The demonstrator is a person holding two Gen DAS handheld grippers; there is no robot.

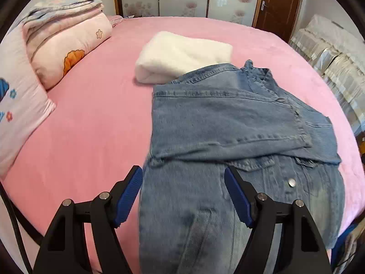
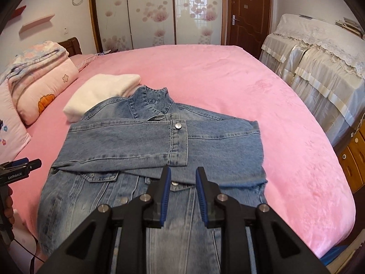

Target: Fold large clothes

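On the far left lie pink pillows (image 1: 20, 105), cut off by the edge of the picture. Next to them sits a stack of folded blankets (image 1: 66, 36); how many are in it is hard to tell. All of this rests on a big bed with a pink sheet (image 2: 228, 73).

In the right wrist view, the left gripper (image 2: 34, 163) peeks in at the left edge, with a bit of a hand (image 2: 8, 203) under it. Most of it is cut off there. In its own view the left gripper (image 1: 183, 191) has its blue pads wide apart. Nothing is between them; the jacket is only seen below.

A folded white towel (image 2: 102, 91) lies on the sheet. Its near corner is hidden under the jacket's shoulder.

The jean jacket (image 2: 141, 141) lies flat in the middle of the bed, front side up, collar pointing away. Both sleeves are folded across the chest, so the chest and some buttons are hidden. The bottom hem is hidden behind the grippers.

The right gripper (image 2: 182, 194) hangs over the jacket with a small gap between its pads. It holds nothing.

On the right is furniture under a lacy cover (image 2: 319, 64); what is under the cover cannot be seen. Behind the bed stand flowered sliding doors (image 2: 155, 11) and a brown door (image 2: 251, 11).
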